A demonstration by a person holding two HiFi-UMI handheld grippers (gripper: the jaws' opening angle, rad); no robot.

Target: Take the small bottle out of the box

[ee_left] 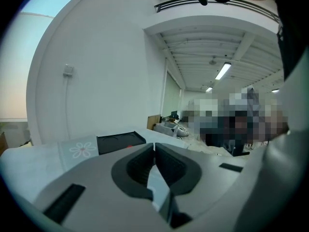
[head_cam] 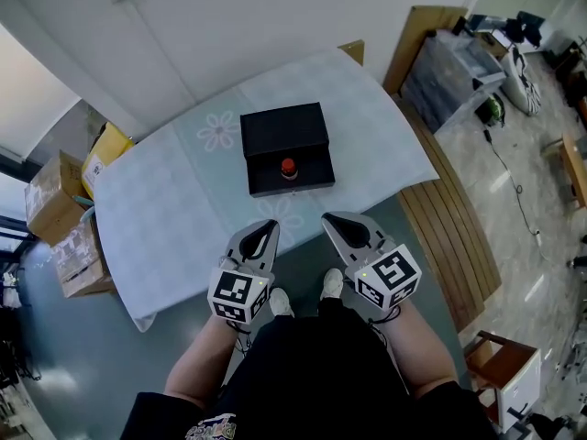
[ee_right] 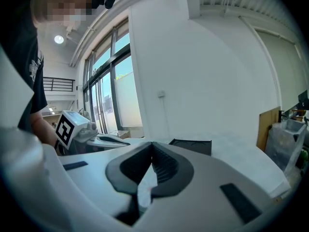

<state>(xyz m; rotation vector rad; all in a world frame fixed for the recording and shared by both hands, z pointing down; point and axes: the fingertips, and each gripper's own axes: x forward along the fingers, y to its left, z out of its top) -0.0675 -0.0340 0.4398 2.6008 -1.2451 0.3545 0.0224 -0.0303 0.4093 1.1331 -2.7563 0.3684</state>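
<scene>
A black box [head_cam: 285, 148] lies open on the table's pale floral cloth [head_cam: 183, 209], and a small bottle with a red cap [head_cam: 288, 168] stands in its near half. Both grippers hover over the table's near edge, short of the box. My left gripper [head_cam: 267, 225] is shut and empty, its tips touching [ee_left: 154, 144]. My right gripper [head_cam: 329, 218] is also shut with nothing in it [ee_right: 152, 144]. The box [ee_left: 120, 141] shows ahead in the left gripper view, with a speck of red at its near edge. In the right gripper view the box [ee_right: 191, 146] lies ahead and slightly right.
Cardboard boxes [head_cam: 66, 218] are stacked on the floor left of the table. A slatted wooden bench [head_cam: 454, 236] runs along the right side, with a grey plastic crate [head_cam: 452, 76] behind it. A white wall lies beyond the table. The person's shoes [head_cam: 307, 291] stand at the near edge.
</scene>
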